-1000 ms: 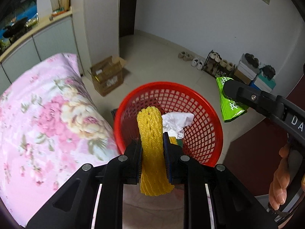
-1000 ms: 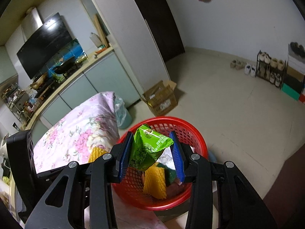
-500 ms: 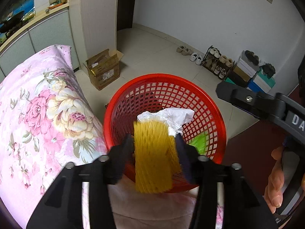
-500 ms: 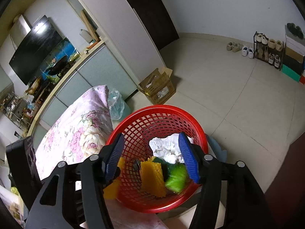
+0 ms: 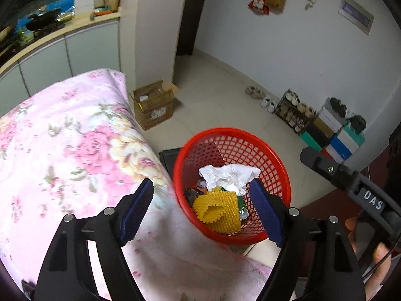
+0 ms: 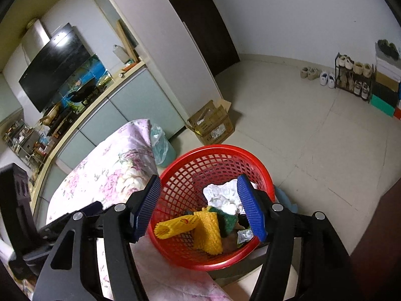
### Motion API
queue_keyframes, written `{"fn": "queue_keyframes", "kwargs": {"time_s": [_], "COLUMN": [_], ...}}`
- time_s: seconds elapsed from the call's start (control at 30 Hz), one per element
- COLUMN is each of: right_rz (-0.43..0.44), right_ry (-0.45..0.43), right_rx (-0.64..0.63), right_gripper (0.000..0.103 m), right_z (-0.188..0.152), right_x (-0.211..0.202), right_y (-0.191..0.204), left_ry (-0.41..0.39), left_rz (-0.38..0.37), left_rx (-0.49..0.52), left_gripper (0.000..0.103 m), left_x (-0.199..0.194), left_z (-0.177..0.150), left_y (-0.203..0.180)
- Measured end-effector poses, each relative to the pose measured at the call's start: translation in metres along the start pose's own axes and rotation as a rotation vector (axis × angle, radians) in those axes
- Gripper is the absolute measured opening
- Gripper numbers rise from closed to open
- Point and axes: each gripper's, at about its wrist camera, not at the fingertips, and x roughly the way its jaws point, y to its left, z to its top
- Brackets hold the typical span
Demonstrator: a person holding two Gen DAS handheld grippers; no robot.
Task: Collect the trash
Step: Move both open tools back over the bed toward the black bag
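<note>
The left gripper [image 5: 201, 204] has just been opening and now stands wide and empty above the floral cloth's [image 5: 62, 150] right edge. The red basket [image 5: 231, 134], beside that edge, holds two yellow foam nets [image 6: 173, 227], crumpled white paper [image 5: 229, 175] and green wrappers [image 6: 229, 220]. The right gripper [image 6: 200, 207] is likewise parted, empty, directly over the basket.

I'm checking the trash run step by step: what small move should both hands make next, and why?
Probably lift both away from the red basket. The left claw and right claw have just opened and hold nothing; the yellow foam net lies inside with the white paper.
</note>
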Motion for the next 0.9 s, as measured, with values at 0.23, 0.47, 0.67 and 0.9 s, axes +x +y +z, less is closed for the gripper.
{"fn": "queue_keyframes", "kwargs": {"time_s": [0.23, 0.47, 0.67, 0.9], "right_rz": [0.014, 0.047, 0.089, 0.122], "right_ry": [-0.012, 0.0, 0.017, 0.046], "right_rx": [-0.023, -0.073, -0.133, -0.194], "right_gripper": [0.061, 0.061, 0.062, 0.063], "right_z": [-0.01, -0.022, -0.038, -0.058], "right_x": [-0.013, -0.019, -0.026, -0.029], "right_y": [0.011, 0.034, 0.06, 0.089], "left_ry": [-0.056, -0.087, -0.146, -0.198], "left_rz": [0.029, 0.057, 0.075, 0.194], "left_rx": [-0.025, -0.037, -0.054, -0.123], "left_gripper": [0.077, 0.078, 0.083, 0.085], "left_x": [-0.039, -0.072, -0.113, -0.16], "left_z": [-0.007, -0.021, -0.028, -0.051], "left_y": [0.014, 0.031, 0.058, 0.127]}}
